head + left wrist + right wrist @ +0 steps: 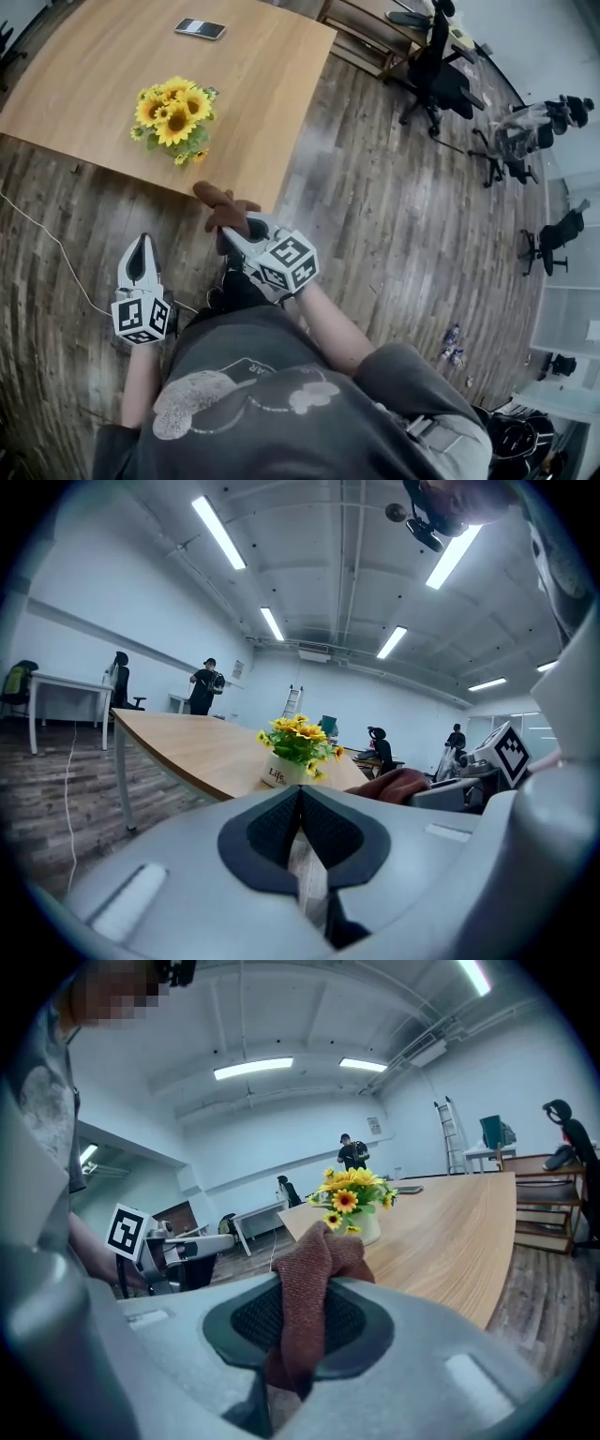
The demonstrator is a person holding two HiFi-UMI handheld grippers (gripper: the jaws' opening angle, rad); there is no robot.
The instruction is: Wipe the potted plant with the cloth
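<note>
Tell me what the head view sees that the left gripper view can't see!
Only the head view shows the phone at the far end of the table, and the person's grey shirt from above. Only the left gripper view shows the white pot under the flowers, the long ceiling lights, a ladder and people standing far off. Both show the sunflowers, the table, and the brown cloth pinched in the right hand-held gripper.

Open-plan office: long wooden table [267, 89], black swivel chairs [441, 80], ceiling strip lights [219, 532], plank floor [394, 220]
</note>
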